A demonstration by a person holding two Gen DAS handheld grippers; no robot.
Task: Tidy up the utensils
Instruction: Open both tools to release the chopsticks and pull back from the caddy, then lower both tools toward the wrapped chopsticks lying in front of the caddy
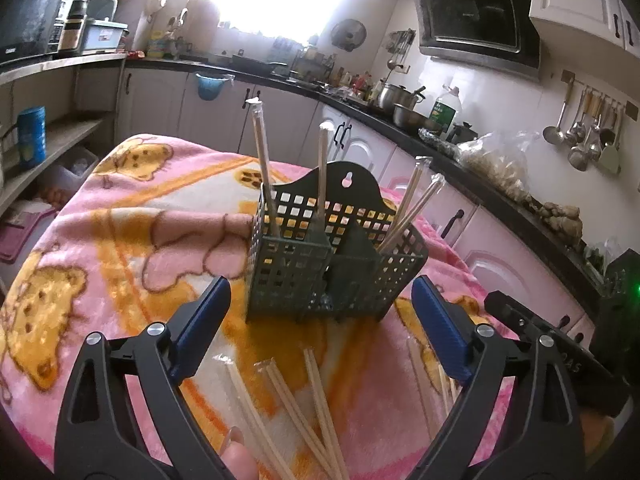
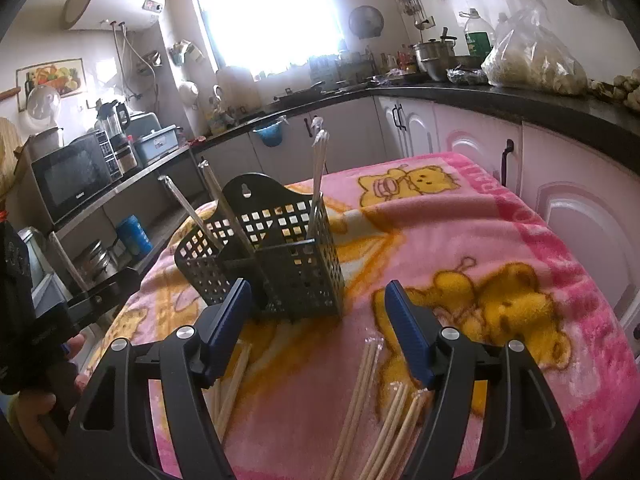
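A dark green perforated utensil caddy (image 1: 336, 256) stands upright on a pink blanket (image 1: 132, 240) printed with yellow bears, at about twelve o'clock from both grippers and just beyond their tips. It has a tall scalloped back plate with a keyhole slot and is split by dividers into compartments. Wrapped pairs of chopsticks stand in it: in the left wrist view two sleeves (image 1: 264, 168) rise nearly upright from the left-hand compartment, and two more (image 1: 416, 208) lean out toward two o'clock from the right-hand one.

The left gripper (image 1: 320, 304) stands wide open, its blue pads (image 1: 204, 328) well apart with nothing between them; the caddy's front wall shows in the gap but touches neither pad. Loose chopsticks in clear wrappers (image 1: 304, 412) lie on the blanket below it, at six o'clock from the caddy, fanned toward the camera. A fingertip (image 1: 240, 460) shows at the bottom edge (part of the hand holding the tool).

The right gripper (image 2: 318, 312) is also open, a little less widely, and holds nothing. Another bundle of loose chopsticks (image 2: 368, 408) lies on the blanket under it, running from between its pads toward six o'clock, and a few more (image 2: 236, 384) lie beneath its left finger. In this view the caddy (image 2: 280, 268) sits at eleven o'clock of the gap.
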